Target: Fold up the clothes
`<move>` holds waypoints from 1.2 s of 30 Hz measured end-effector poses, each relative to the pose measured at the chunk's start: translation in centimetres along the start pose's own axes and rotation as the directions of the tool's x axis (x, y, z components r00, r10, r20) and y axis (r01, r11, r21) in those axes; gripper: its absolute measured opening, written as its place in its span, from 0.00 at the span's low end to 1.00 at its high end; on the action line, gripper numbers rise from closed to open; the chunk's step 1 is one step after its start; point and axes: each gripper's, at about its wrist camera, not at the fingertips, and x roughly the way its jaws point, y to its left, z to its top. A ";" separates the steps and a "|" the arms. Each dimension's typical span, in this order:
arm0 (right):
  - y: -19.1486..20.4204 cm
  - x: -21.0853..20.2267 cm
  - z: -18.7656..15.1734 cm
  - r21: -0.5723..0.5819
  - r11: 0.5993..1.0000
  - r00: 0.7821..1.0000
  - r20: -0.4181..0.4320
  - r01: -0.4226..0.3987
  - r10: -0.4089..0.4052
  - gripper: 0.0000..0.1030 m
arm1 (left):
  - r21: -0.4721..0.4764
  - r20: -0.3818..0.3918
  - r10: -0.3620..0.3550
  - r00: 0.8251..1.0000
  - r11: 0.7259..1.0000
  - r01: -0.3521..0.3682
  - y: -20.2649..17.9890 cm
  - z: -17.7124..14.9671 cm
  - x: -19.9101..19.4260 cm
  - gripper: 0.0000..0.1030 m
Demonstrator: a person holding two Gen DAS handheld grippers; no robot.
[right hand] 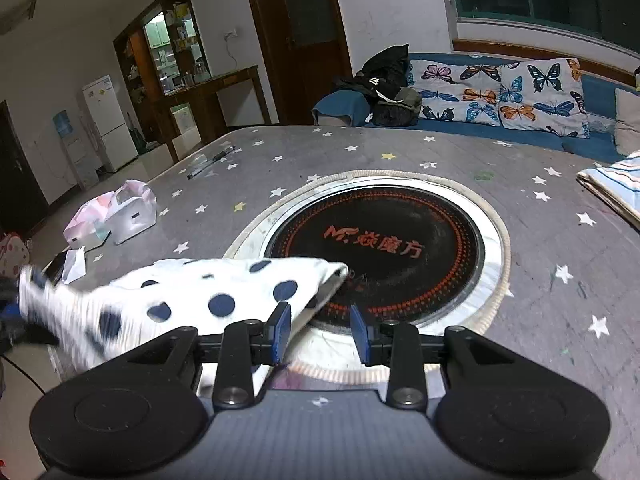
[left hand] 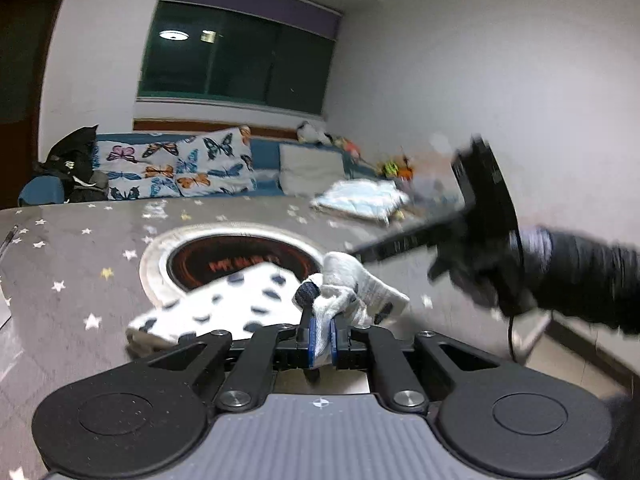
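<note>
The desk (right hand: 520,240) is wide, covered with a grey cloth with small stars, and in its middle sits a round black cooker plate (right hand: 384,248) with a metal ring. Ahead of both pairs of jaws, over the near edge of this plate, lies the white garment with dark blue dots (right hand: 192,296).

The left gripper (left hand: 322,334) has its jaws pressed nearly together, and they pinch a bunched white corner of this garment; the rest of the cloth spreads forward and to the left of them. The right gripper (right hand: 320,328) has its jaws spread, with nothing between them; the folded edge of the garment passes just beside the left pad (right hand: 282,330), whether touching I cannot tell.

I judge the garment light, thin and very soft. It will sag and slide easily on the smooth plate, so a hold at a corner or along a hem seems best, not in the loose middle.
</note>
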 end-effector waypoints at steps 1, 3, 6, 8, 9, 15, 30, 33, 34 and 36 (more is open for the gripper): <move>0.0 -0.2 -0.1 -0.001 1.000 1.000 0.001 0.000 0.000 0.32 | 0.015 -0.017 -0.006 1.000 1.000 0.007 -0.2 -0.4 -0.1 0.10; 0.2 -1.0 -0.5 -0.009 1.000 1.000 0.006 -0.001 0.001 0.32 | 0.054 -0.043 -0.003 0.999 0.999 0.006 -0.6 -1.0 -0.2 0.12; 0.8 -2.1 -0.9 -0.033 0.999 1.000 0.009 -0.010 0.010 0.32 | 0.098 -0.077 -0.002 0.997 0.995 0.010 -1.0 -1.7 -0.6 0.14; 1.3 -2.7 -1.3 -0.047 0.999 1.000 0.006 -0.023 0.023 0.32 | 0.107 -0.088 -0.017 0.996 0.994 0.027 -1.0 -1.7 -1.0 0.14; 1.6 -3.0 -1.4 -0.053 0.998 0.999 -0.001 -0.038 0.038 0.32 | 0.108 -0.087 -0.027 0.996 0.994 0.036 -0.8 -1.6 -1.2 0.15; 4.2 -4.3 -2.2 -0.146 0.980 0.991 -0.041 -0.135 0.131 0.32 | 0.089 -0.067 -0.069 0.995 0.993 0.075 -0.8 -1.4 -3.2 0.20; 8.5 -3.7 -6.7 -0.268 0.922 0.949 -0.226 -0.279 0.221 0.33 | -0.036 -0.177 -0.037 0.983 0.999 0.031 -0.1 -3.0 2.0 0.20; 8.5 -3.9 -6.8 -0.272 0.917 0.944 -0.237 -0.293 0.231 0.34 | -0.050 -0.187 -0.034 0.982 0.998 0.025 0.5 -3.1 2.0 0.20; 8.5 -4.0 -6.6 -0.272 0.916 0.943 -0.237 -0.296 0.235 0.34 | -0.053 -0.181 -0.033 0.983 0.998 0.024 0.6 -2.9 1.8 0.20; 8.3 -4.1 -5.9 -0.275 0.915 0.945 -0.227 -0.296 0.237 0.35 | -0.053 -0.148 -0.019 0.989 0.999 0.011 1.1 -2.0 1.5 0.22</move>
